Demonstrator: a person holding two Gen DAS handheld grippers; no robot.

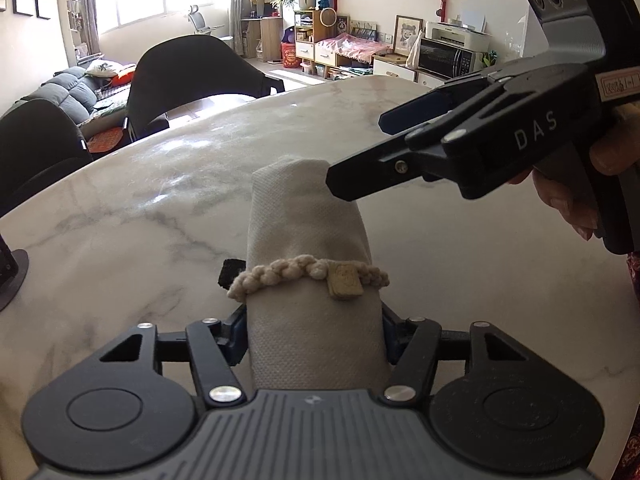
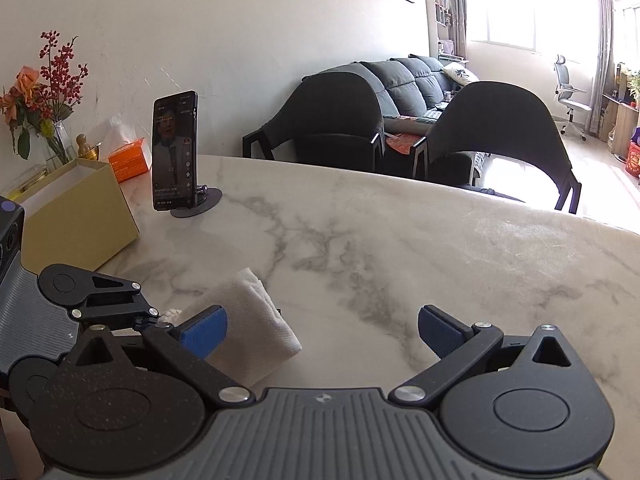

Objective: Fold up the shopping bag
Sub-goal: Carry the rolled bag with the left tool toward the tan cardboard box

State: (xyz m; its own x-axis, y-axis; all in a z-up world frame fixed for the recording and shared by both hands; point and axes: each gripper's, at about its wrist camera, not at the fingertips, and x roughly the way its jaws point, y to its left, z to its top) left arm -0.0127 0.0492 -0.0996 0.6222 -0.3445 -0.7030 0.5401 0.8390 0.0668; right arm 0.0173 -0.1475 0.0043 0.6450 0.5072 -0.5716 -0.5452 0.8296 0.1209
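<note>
Lying lengthwise on the marble table [image 1: 120,216], the folded shopping bag [image 1: 308,240] forms a narrow cream bundle whose near end sits between the fingers of the left gripper [image 1: 312,336]; the blue pads appear to press its two sides, so the bundle looks clamped there. A braided cord [image 1: 280,276] with a small tag crosses the bundle just ahead of those fingers. The bundle's far end is a rounded fold, and the right gripper [image 1: 356,156] hangs just beside that end with its fingertips close to the cloth but apart from it. Seen from the right wrist, the right gripper [image 2: 322,330] stands wide open with nothing between its pads, and the bag [image 2: 256,320] lies off its left finger. Beyond the bundle the tabletop is bare marble out to its curved far edge, where two dark chairs [image 2: 496,128] stand. A phone on a stand [image 2: 176,152] and a cardboard box [image 2: 76,208] occupy the table's left side, well apart from the bag.
</note>
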